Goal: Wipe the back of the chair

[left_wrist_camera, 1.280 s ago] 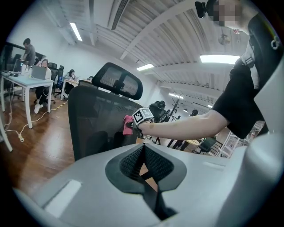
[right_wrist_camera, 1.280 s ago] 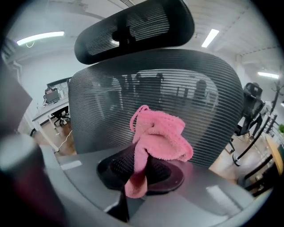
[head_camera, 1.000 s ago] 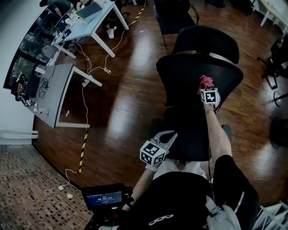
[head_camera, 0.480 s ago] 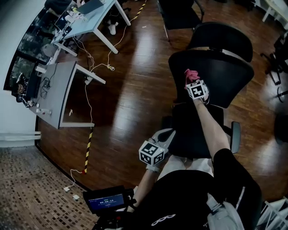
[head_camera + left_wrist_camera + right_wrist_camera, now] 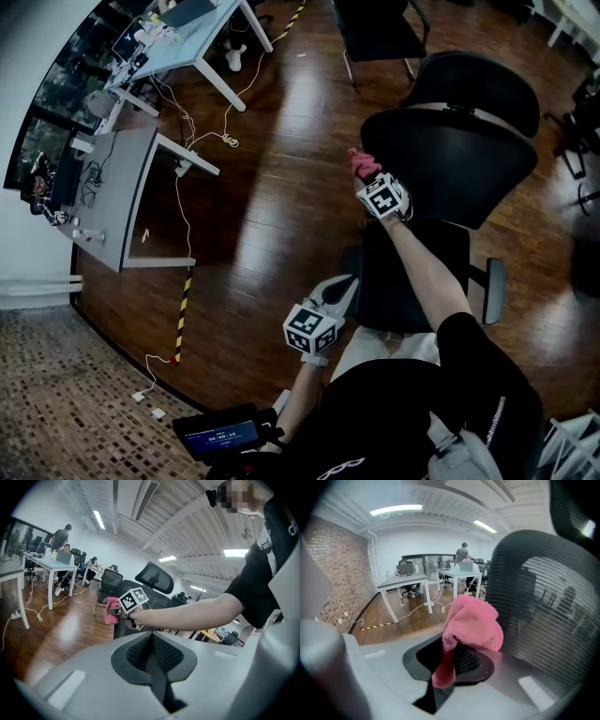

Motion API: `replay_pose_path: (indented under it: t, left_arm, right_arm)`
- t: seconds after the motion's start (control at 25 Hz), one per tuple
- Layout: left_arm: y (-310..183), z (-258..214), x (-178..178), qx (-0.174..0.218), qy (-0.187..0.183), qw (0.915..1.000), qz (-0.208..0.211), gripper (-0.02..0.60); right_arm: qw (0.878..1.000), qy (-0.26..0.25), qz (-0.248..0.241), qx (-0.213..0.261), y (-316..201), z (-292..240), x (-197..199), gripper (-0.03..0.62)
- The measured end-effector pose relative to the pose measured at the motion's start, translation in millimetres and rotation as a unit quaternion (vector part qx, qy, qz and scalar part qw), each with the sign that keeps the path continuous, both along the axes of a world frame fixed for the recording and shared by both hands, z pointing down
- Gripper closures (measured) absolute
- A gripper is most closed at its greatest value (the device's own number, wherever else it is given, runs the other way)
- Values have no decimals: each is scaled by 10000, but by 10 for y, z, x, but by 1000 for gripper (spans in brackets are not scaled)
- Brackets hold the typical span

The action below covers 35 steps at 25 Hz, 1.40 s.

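Observation:
A black mesh office chair stands before me, its backrest (image 5: 459,159) below the headrest (image 5: 478,80) and above the seat (image 5: 412,272). My right gripper (image 5: 367,176) is shut on a pink cloth (image 5: 362,164) at the backrest's left edge. In the right gripper view the pink cloth (image 5: 471,623) bulges from the right gripper (image 5: 454,663), with the mesh backrest (image 5: 543,602) close on the right. My left gripper (image 5: 339,286) hangs low by the seat's front left corner, shut with nothing in it. The left gripper view looks past the left gripper (image 5: 152,656) to the pink cloth (image 5: 111,611).
Wood floor lies all around. A grey desk (image 5: 117,197) and a light blue desk (image 5: 187,42) stand at the left with cables (image 5: 178,187) and striped tape (image 5: 178,314) on the floor. Other black chairs (image 5: 375,33) stand behind and to the right.
My right gripper has slid the pink cloth leftward across the backrest, from its middle to its left edge. The left gripper has stayed low by the seat.

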<state>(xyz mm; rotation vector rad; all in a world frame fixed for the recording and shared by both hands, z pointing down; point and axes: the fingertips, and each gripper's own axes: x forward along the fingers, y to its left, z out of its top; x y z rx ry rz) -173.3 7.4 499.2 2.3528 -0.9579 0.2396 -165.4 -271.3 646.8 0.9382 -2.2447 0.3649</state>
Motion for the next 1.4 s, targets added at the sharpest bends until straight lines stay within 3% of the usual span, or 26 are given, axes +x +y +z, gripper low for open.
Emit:
replay_pose_path:
  t: [0.2, 0.44, 0.72, 1.2, 1.4]
  left_arm:
    - [-24, -73, 67, -29, -41, 10000, 10, 592]
    - [-7, -10, 165, -102, -102, 9999, 89, 592]
    - [2, 9, 471, -141, -201, 9993, 267, 592]
    - [68, -53, 1225, -155, -303, 9970, 697, 592]
    - [124, -76, 1530, -116, -302, 9955, 895, 592]
  right_arm:
    - [9997, -69, -71, -232, 53, 72, -40, 551]
    - [9963, -285, 625, -519, -10, 285, 426, 551]
    - [9937, -516, 825, -563, -3, 254, 907, 549]
    - [9867, -671, 1379, -548, 154, 192, 2140, 549]
    - [9750, -723, 2020, -580, 280, 211, 2865, 549]
